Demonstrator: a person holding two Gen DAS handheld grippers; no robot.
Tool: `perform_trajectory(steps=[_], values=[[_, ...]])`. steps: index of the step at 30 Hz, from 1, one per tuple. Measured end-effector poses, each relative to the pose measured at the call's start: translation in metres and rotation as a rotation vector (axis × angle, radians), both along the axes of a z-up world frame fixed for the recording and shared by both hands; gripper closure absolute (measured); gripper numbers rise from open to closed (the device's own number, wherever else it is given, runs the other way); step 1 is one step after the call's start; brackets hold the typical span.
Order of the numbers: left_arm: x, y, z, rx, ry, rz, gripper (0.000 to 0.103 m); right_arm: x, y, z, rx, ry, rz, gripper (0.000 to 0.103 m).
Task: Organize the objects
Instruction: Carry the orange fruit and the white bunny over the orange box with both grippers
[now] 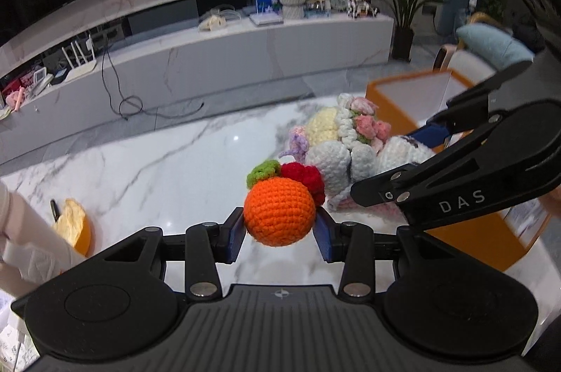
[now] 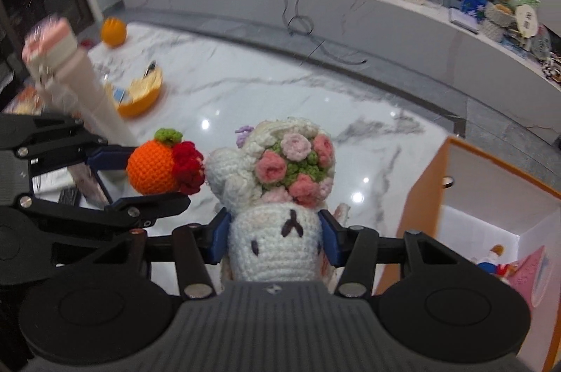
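The left gripper (image 1: 279, 233) has its fingers clenched on a crocheted orange (image 1: 278, 212) with a green leaf and red tuft, held above the marble table (image 1: 157, 161). The right gripper (image 2: 275, 237) grasps a white crocheted bunny (image 2: 277, 245) by the head, its flower bouquet (image 2: 294, 168) pointing forward. Only the right wrist view shows the bunny's stitched face and the inside of the orange box (image 2: 491, 196), where small toys lie. The left view shows the box from outside.
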State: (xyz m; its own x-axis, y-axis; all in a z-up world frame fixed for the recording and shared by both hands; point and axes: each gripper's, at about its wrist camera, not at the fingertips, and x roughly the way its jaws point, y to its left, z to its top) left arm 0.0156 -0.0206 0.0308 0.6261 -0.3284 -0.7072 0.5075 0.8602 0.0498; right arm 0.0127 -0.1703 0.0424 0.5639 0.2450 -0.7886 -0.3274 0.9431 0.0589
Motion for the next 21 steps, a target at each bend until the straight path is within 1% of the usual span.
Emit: perform_trajectory(steps=[7, 12, 17, 21], values=[[-0.002, -0.024, 0.023, -0.093, -0.046, -0.043, 0.055, -0.012, -0.036, 0.023, 0.063, -0.071, -0.093, 0.049], [-0.001, -0.036, 0.026, -0.155, -0.043, -0.065, 0.055, -0.021, -0.057, 0.033, 0.085, -0.108, -0.155, 0.049], [-0.001, -0.047, 0.026, -0.196, -0.061, -0.091, 0.055, -0.028, -0.075, 0.039, 0.105, -0.134, -0.206, 0.049], [0.0, -0.058, 0.025, -0.221, -0.059, -0.113, 0.055, -0.034, -0.088, 0.041, 0.113, -0.146, -0.24, 0.049]])
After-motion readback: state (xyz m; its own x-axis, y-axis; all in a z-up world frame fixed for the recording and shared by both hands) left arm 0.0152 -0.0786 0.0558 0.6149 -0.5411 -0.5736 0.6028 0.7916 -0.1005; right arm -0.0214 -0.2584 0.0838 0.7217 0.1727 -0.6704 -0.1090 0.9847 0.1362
